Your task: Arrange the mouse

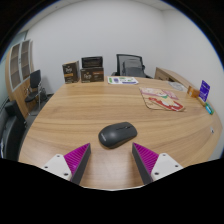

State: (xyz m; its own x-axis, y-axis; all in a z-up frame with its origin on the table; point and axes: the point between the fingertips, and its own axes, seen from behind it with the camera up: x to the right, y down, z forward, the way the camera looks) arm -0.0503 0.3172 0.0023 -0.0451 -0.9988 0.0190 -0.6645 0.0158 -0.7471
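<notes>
Magazines, one colourful open spread (160, 98) and one flat white sheet (123, 80), on round wooden table (70, 112), one dark grey mouse (118, 134) just ahead of spread fingers (112, 161), nothing between.

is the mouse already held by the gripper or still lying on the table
Still lying on the table. The mouse sits flat just ahead of the open gripper, and neither finger touches it.

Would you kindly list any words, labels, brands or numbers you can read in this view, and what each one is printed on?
None can be read.
Mouse, just ahead of the open fingers: no visible marking.
Magazine: print too small.
Boxes at the far side of the table: labels blurred.
Purple card: illegible.
</notes>
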